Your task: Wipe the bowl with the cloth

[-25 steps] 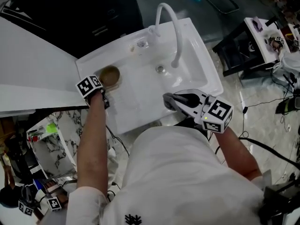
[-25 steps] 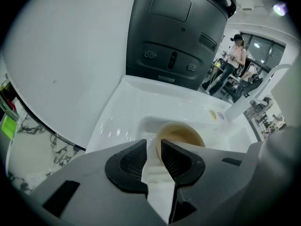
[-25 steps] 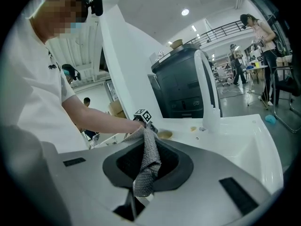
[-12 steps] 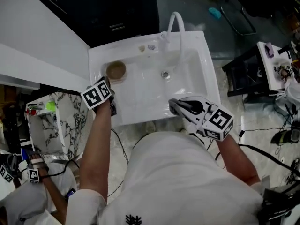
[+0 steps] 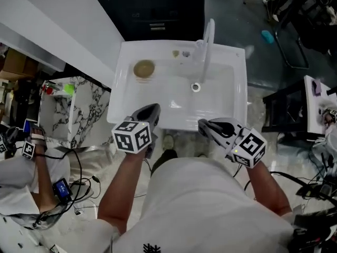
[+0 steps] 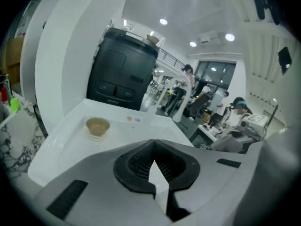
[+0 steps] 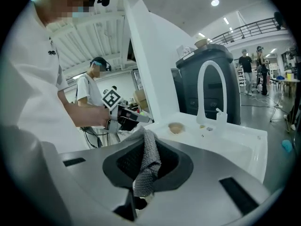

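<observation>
Bowl [image 5: 144,68] farther from left hand-held gripper [image 5: 151,109]

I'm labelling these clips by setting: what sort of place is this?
Likely a lab or demo hall, not a home kitchen: the sink stands on an open floor, cables trail across it, and another person wears marker tags.

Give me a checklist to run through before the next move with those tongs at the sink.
1. Grip: right tongs clamp the cloth: ok.
2. Free hand: left tongs ready for the bowl: not ok; jaws just closed, nothing between them.
3. Position: bowl upright on the sink ledge: ok.
4. Steadiness: nothing touches the bowl: not ok.
5. Dirt inside bowl: cannot tell.
</observation>
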